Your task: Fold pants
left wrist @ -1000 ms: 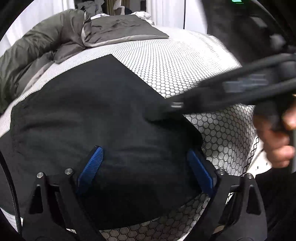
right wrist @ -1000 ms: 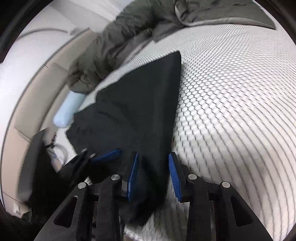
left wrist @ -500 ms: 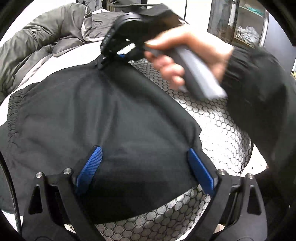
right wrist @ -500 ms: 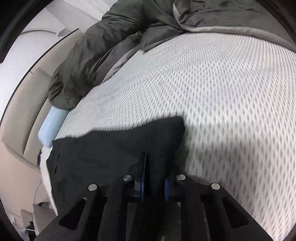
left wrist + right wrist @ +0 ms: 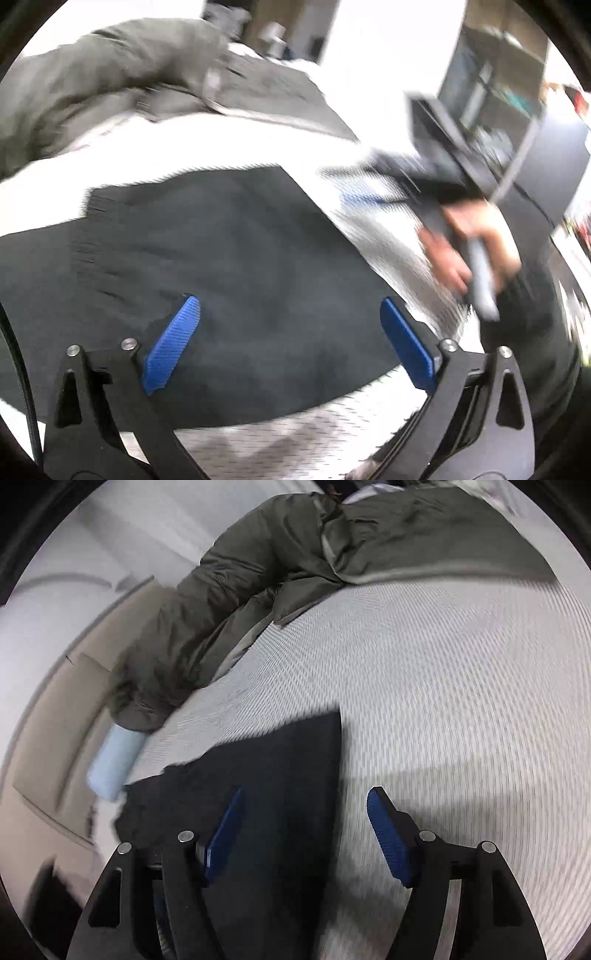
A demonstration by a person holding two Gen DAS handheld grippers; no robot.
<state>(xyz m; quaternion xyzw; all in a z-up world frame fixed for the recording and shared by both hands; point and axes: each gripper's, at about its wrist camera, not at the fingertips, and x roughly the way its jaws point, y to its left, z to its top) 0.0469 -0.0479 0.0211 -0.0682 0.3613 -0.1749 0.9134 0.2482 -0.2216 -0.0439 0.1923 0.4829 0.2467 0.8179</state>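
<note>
The black pants (image 5: 236, 280) lie folded on the mattress (image 5: 461, 672). Both grippers, left (image 5: 288, 343) and right (image 5: 306, 834), hover with jaws wide, holding nothing. Blur suggests motion; a finger could snag and undo the fold.

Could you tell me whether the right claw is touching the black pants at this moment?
Cannot tell: in the right wrist view the open right claw overlaps the black pants, with no visible gap or contact.
</note>
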